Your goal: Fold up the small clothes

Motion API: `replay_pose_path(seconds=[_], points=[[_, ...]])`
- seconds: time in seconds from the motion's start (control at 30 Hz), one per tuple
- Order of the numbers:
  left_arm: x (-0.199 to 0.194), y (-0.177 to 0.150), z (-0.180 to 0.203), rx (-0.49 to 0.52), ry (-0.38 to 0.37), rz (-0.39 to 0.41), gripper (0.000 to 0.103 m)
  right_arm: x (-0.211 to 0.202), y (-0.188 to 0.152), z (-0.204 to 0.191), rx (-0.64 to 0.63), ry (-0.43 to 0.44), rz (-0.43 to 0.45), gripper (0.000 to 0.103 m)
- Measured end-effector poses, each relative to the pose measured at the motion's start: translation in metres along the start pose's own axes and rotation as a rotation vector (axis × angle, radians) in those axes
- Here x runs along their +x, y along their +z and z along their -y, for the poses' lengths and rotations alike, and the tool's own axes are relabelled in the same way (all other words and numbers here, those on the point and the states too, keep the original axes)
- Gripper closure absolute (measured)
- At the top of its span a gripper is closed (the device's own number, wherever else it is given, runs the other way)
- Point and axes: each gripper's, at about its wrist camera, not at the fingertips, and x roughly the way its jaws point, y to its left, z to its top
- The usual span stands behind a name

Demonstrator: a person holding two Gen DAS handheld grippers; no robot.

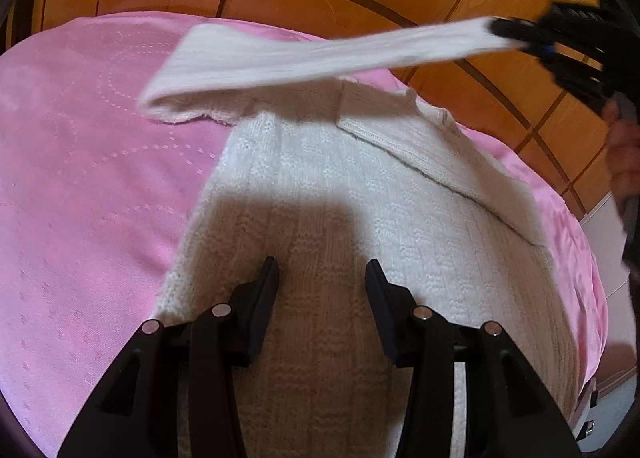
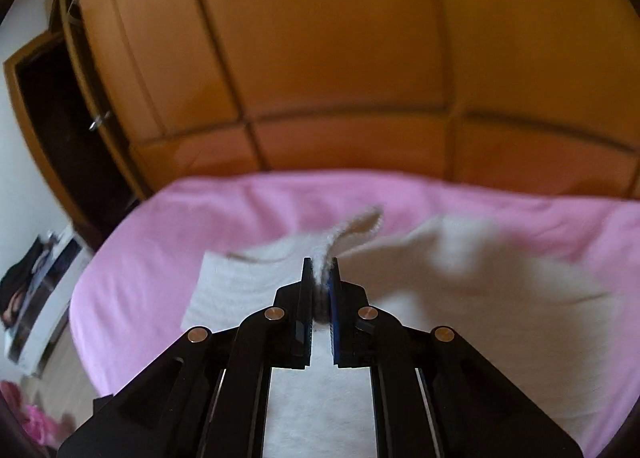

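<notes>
A white knit sweater (image 1: pixel 340 194) lies on the pink bed cover (image 1: pixel 80 178). My left gripper (image 1: pixel 322 270) is open and empty, low over the sweater's body. My right gripper (image 2: pixel 321 278) is shut on the sweater's sleeve cuff (image 2: pixel 326 270). In the left wrist view the right gripper (image 1: pixel 516 36) holds the sleeve (image 1: pixel 300 54) stretched in the air across the sweater, from upper right toward the left. The other sleeve (image 1: pixel 440 162) lies folded over the body on the right. The sweater (image 2: pixel 460 298) is blurred in the right wrist view.
A wooden wardrobe (image 2: pixel 320 58) stands behind the bed, with an open door (image 2: pixel 48 118) at left. A white box (image 2: pixel 44 298) with items sits left of the bed. The pink cover (image 2: pixel 160 258) spreads left of the sweater.
</notes>
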Motion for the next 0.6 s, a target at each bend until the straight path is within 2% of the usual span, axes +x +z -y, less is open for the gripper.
replay_pose_path(seconds=[0.1, 0.27, 0.43, 0.6], points=[[0.0, -0.002, 0.001, 0.006, 0.007, 0.001, 0.058, -0.013, 0.003, 0.043, 0.034, -0.099, 0.022, 0.098], [0.003, -0.001, 0.003, 0.01, 0.017, -0.003, 0.058, -0.016, -0.029, 0.138, 0.204, -0.253, -0.043, 0.098], [0.004, 0.004, 0.004, 0.008, 0.028, -0.03, 0.058, 0.004, -0.076, 0.182, 0.334, -0.291, -0.131, 0.098], [-0.005, 0.019, 0.009, 0.007, 0.047, -0.067, 0.058, 0.008, -0.101, 0.197, 0.396, -0.28, -0.146, 0.098]])
